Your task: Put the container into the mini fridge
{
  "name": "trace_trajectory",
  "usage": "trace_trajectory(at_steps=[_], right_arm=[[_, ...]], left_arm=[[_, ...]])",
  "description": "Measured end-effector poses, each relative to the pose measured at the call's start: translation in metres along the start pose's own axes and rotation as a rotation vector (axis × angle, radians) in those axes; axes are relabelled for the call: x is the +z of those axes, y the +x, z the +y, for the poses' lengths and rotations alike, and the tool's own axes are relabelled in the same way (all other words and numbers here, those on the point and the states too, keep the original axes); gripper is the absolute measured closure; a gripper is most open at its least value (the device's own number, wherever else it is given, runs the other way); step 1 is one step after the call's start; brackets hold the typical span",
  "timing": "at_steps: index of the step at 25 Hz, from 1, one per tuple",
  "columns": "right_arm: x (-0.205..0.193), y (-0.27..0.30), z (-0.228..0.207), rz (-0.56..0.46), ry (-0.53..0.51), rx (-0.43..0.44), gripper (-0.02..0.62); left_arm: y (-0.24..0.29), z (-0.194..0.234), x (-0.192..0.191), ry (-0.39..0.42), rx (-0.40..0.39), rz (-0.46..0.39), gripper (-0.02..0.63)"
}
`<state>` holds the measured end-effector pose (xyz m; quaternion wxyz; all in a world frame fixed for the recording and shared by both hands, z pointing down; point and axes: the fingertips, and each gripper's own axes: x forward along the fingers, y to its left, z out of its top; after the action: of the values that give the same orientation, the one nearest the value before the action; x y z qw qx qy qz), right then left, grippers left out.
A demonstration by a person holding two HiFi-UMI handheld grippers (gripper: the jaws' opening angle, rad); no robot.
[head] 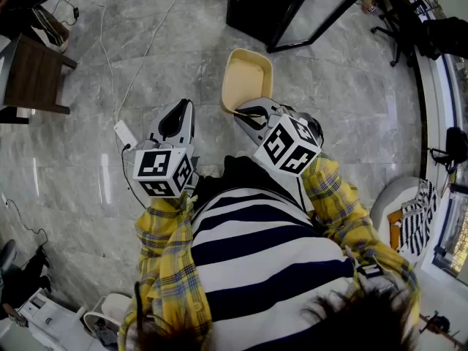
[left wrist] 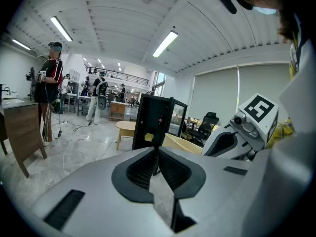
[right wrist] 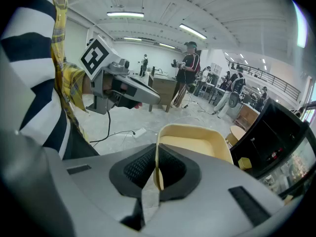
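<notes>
A cream plastic container (head: 247, 77) hangs over the marble floor in front of me, and my right gripper (head: 245, 114) is shut on its near rim. The right gripper view shows the jaws of that gripper (right wrist: 157, 168) pinching the thin wall of the container (right wrist: 197, 142). The black mini fridge (head: 272, 4) stands a little further ahead with its glass door swung open; it also appears as the fridge (right wrist: 276, 137) at that view's right. My left gripper (head: 179, 110) is level with the right one, to its left, shut on nothing. Its own view shows the closed left gripper (left wrist: 157, 154) pointing toward the fridge (left wrist: 155, 118).
A power strip (head: 124, 131) and loose cables lie on the floor by the left gripper. A dark wooden table (head: 33, 75) stands at the far left, an office chair (head: 398, 13) at the far right. People (left wrist: 49, 80) stand further back, near a low round table (left wrist: 126, 127).
</notes>
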<state>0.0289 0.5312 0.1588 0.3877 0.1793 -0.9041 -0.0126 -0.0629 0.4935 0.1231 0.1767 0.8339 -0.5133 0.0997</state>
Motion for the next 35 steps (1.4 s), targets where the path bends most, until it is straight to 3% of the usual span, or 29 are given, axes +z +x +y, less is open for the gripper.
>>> trace_trajectory(at_steps=[27, 35], right_arm=[[-0.041, 0.013, -0.060, 0.022, -0.004, 0.091, 0.560], [-0.047, 0.039, -0.089, 0.046, 0.006, 0.106, 0.560]], left_arm=[[0.081, -0.011, 0.003, -0.040, 0.014, 0.004, 0.569], [0.119, 0.015, 0.003, -0.049, 0.015, 0.010, 0.569]])
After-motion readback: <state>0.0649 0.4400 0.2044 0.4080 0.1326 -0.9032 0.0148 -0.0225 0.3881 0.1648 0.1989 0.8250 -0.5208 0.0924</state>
